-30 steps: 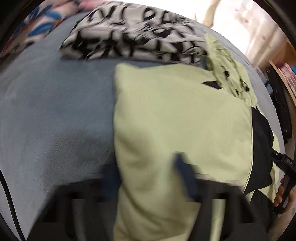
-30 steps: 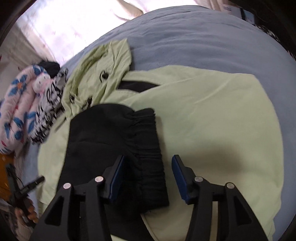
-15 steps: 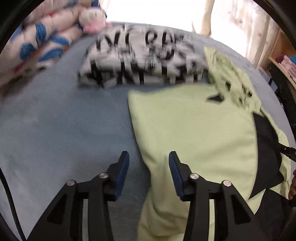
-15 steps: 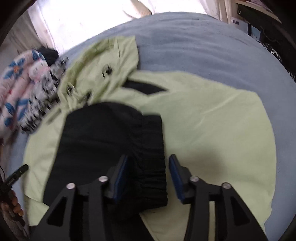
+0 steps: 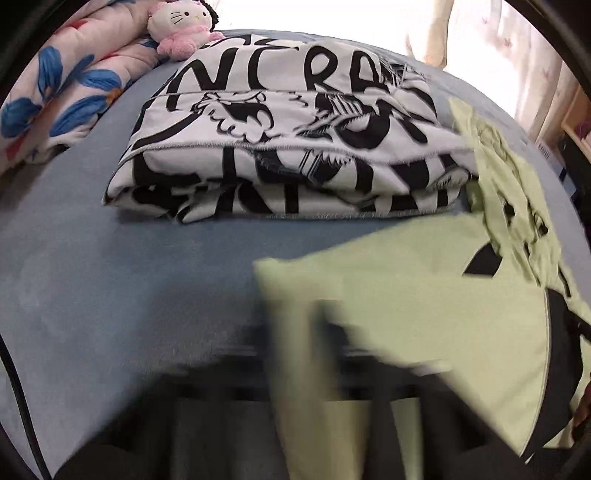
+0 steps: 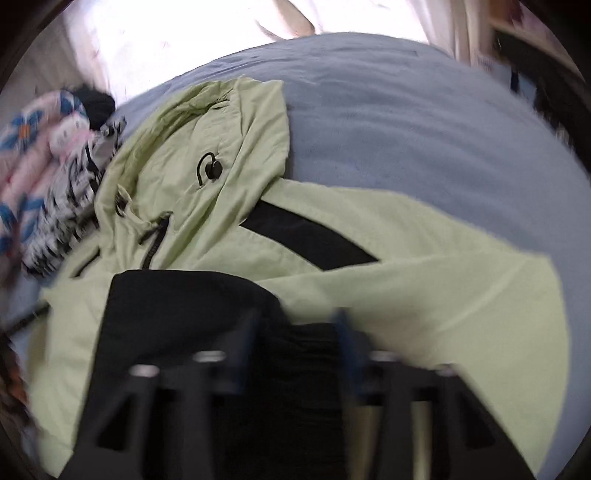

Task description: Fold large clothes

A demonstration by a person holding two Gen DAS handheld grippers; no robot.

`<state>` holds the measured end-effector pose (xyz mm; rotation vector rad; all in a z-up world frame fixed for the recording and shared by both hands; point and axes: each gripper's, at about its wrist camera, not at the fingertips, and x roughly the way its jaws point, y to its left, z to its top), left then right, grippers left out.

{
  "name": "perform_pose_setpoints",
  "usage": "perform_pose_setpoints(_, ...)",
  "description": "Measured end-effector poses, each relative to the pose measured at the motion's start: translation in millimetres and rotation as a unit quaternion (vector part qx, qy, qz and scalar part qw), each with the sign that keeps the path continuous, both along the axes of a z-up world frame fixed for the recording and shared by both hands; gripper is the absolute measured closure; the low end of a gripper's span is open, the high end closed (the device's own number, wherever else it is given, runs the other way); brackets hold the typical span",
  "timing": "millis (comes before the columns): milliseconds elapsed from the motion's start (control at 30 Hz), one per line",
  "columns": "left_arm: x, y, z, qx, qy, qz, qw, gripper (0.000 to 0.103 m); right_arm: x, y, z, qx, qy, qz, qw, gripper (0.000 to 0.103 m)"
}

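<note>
A light green hooded jacket (image 5: 424, 314) with black panels lies spread on the blue bed (image 5: 110, 277). My left gripper (image 5: 299, 332) is blurred at the bottom of the left wrist view. It is shut on the jacket's left edge, and green cloth runs down between its fingers. In the right wrist view, a black sleeve (image 6: 177, 314) lies folded across the jacket's (image 6: 461, 295) body. My right gripper (image 6: 297, 332) is closing, and the sleeve's gathered black cuff (image 6: 299, 354) fills the gap between its blue pads. The hood (image 6: 221, 140) lies beyond, towards the head of the bed.
A folded black-and-white printed garment (image 5: 288, 155) sits just past the jacket's left edge. Behind it are a pink plush toy (image 5: 181, 26) and a floral quilt (image 5: 62, 85). Bare blue bed (image 6: 406, 110) stretches to the right of the hood. Shelves stand at the far right.
The left gripper went from open beside the jacket's edge to shut on it. Both views slid forward towards the hood and the folded garment. The right gripper drew in around the black cuff.
</note>
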<state>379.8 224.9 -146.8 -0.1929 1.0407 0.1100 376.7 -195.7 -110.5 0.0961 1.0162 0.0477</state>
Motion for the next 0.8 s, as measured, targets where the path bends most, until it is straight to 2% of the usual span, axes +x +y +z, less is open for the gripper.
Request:
perform_pose_setpoints(33, 1, 2, 0, 0.007, -0.006, 0.006, 0.9999, 0.098, -1, 0, 0, -0.01, -0.012, -0.003, 1.0, 0.07)
perform_pose_setpoints(133, 2, 4, -14, 0.048, -0.002, 0.01, 0.9988, 0.096, 2, 0, -16, -0.025, 0.001, -0.007, 1.0, 0.069)
perform_pose_setpoints(200, -3, 4, -13, 0.058, -0.012, 0.009, 0.9982, 0.094, 0, 3, -10, -0.047, 0.005, -0.011, 0.999, 0.059)
perform_pose_setpoints(300, -16, 4, 4, 0.081, -0.016, 0.013, 0.9965, 0.092, -11, 3, 6, -0.069, 0.001, -0.032, 0.997, 0.055)
perform_pose_setpoints(367, -32, 2, 24, 0.1, -0.034, 0.017, 0.9943, 0.088, -33, 6, 26, -0.083, -0.031, -0.041, 0.995, 0.054)
perform_pose_setpoints(433, -55, -5, 48, 0.103, -0.069, 0.02, 0.9921, 0.086, -54, 15, 40, -0.078, -0.054, -0.035, 0.995, 0.053)
perform_pose_setpoints(500, -78, -18, 68, 0.067, -0.092, 0.014, 0.9934, 0.083, -71, 27, 48, -0.052, -0.065, -0.013, 0.996, 0.053)
perform_pose_setpoints(533, -88, -26, 72, 0.043, -0.096, 0.006, 0.9944, 0.083, -82, 41, 49, -0.023, -0.066, 0.011, 0.998, 0.053)
perform_pose_setpoints(600, -107, -51, 73, -0.006, -0.095, -0.01, 0.9954, 0.083, -95, 63, 46, 0.002, -0.056, 0.039, 0.998, 0.053)
perform_pose_setpoints(733, -138, -100, 49, -0.051, -0.074, -0.025, 0.9956, 0.083, -117, 120, 30, 0.052, -0.029, 0.111, 0.992, 0.053)
perform_pose_setpoints(800, -145, -113, 28, -0.061, -0.056, -0.018, 0.9964, 0.083, -124, 135, 20, 0.045, -0.024, 0.127, 0.991, 0.053)
